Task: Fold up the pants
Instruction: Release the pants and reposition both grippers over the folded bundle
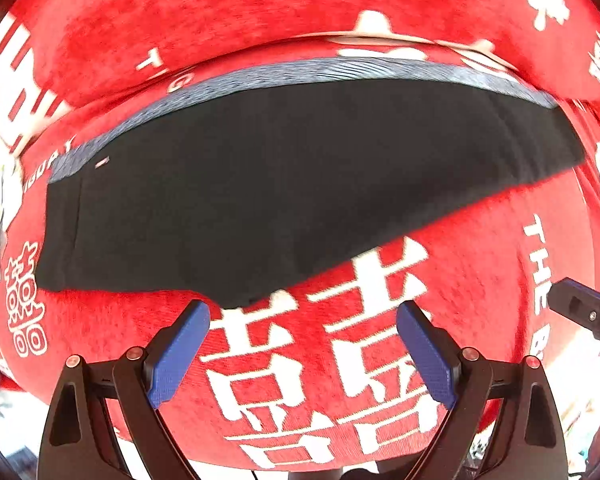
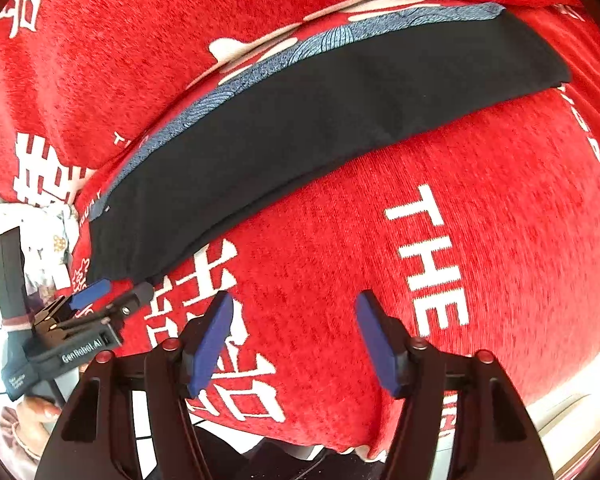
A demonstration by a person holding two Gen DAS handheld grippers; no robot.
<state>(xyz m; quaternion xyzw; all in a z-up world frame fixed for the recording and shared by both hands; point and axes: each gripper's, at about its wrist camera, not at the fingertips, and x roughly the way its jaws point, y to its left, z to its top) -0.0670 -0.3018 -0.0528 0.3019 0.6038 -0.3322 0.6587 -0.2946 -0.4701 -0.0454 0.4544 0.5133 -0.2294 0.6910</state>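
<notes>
The black pants [image 1: 284,184] lie folded flat on a red cover with white lettering, with a blue-grey patterned band [image 1: 340,70] along their far edge. They also show in the right wrist view [image 2: 308,120]. My left gripper [image 1: 303,322] is open and empty, just short of the pants' near edge. My right gripper [image 2: 295,312] is open and empty over bare red cover, well short of the pants. The left gripper also shows in the right wrist view [image 2: 116,292], its tips at the pants' near left corner.
The red cover [image 2: 480,200] drapes over a raised cushioned surface, with a red backrest [image 1: 260,4] behind the pants. White patterned cloth [image 2: 48,240] lies at the left edge. Pale floor shows below the cover's front edge [image 2: 560,408].
</notes>
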